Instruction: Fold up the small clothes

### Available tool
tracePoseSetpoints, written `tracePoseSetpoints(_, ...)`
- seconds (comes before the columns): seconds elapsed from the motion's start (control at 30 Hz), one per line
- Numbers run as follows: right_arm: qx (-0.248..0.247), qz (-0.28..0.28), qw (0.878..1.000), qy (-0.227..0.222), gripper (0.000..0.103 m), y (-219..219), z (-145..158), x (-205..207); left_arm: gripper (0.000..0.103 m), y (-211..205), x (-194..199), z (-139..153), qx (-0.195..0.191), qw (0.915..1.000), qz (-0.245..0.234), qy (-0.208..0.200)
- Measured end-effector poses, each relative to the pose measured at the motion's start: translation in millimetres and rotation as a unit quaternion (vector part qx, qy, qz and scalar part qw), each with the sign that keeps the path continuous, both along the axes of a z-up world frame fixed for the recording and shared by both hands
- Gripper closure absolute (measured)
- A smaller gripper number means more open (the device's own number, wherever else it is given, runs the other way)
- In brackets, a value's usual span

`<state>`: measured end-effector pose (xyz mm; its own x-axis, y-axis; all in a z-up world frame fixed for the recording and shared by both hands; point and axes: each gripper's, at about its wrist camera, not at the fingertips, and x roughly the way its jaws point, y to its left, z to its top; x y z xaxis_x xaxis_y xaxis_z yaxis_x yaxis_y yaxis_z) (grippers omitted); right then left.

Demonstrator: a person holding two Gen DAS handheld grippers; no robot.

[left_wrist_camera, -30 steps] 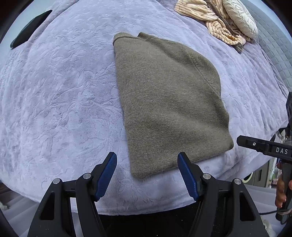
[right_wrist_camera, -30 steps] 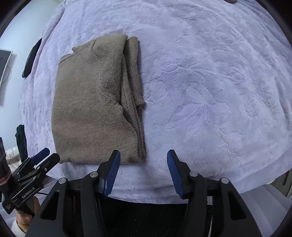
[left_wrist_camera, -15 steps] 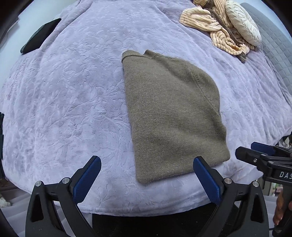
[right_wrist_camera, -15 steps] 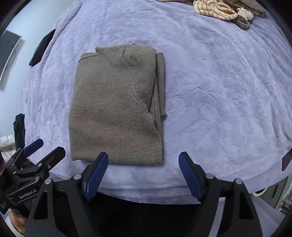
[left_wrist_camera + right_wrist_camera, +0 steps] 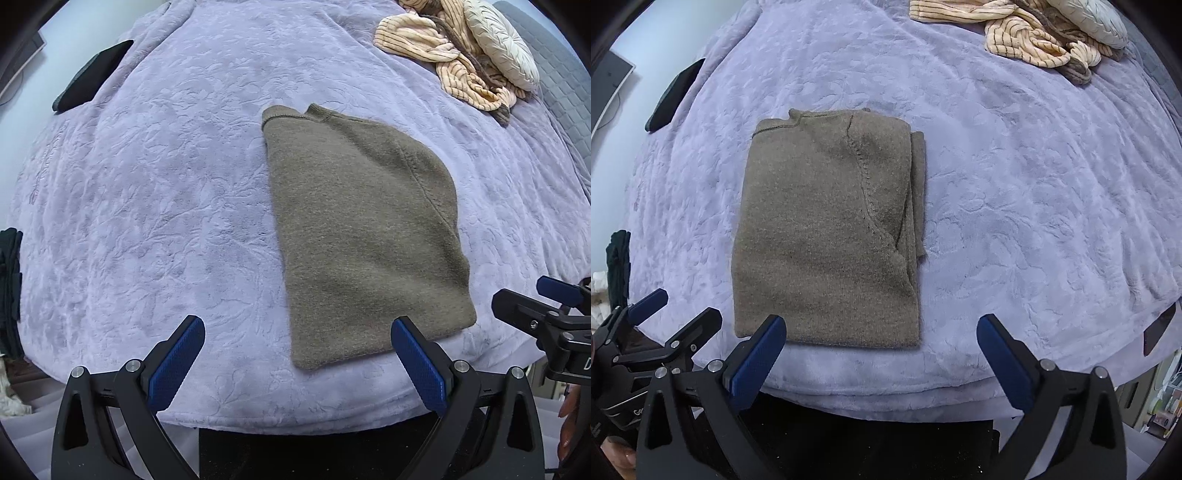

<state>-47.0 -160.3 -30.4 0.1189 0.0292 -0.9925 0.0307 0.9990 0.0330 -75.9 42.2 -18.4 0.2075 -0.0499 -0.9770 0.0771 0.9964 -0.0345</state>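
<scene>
An olive-brown knitted sweater (image 5: 362, 236) lies folded lengthwise on the lilac blanket (image 5: 166, 206), collar at the far end, hem near me. In the right wrist view the sweater (image 5: 827, 236) shows a tucked sleeve along its right edge. My left gripper (image 5: 297, 363) is open and empty, held back from the hem, above the bed's near edge. My right gripper (image 5: 881, 363) is open and empty, also just short of the hem. Each gripper shows at the side of the other's view: the right gripper (image 5: 550, 306) and the left gripper (image 5: 661, 317).
A pile of striped cream clothes (image 5: 443, 55) and a pale round cushion (image 5: 498, 51) lie at the far right. A dark flat object (image 5: 92, 75) lies at the far left edge of the bed. Dark cloth (image 5: 9, 288) hangs at the left. The bed's front edge (image 5: 295, 417) drops off close to me.
Both grippers have opened wider and drawn back from the sweater's hem. The sweater lies as before.
</scene>
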Motion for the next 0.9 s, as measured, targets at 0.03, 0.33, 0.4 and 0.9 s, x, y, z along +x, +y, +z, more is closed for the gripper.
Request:
tracePoseSetpoints(0.03,-0.002,0.0,1.0,0.0,0.0,1.0,0.3,-0.1,0.002,0.3,0.3,0.2,0.006,1.0,0.001,0.0)
tracePoseSetpoints(0.33,-0.011,-0.001,1.0,0.002,0.0,6.8,2.9,1.7,0.002,8.0,2.5,4.9,0.015,0.9998,0.012,-0.007)
tracePoseSetpoints(0.4,-0.012,-0.002,1.0,0.004,0.0,7.1,2.5,2.2,0.002,9.9,2.3,5.1,0.008,0.9998,0.016,-0.006)
tracePoseSetpoints(0.9,-0.019,0.003,1.0,0.006,0.0,9.4,5.3,4.9,0.002,11.9,4.3,0.1,0.014,0.9996,0.023,0.006)
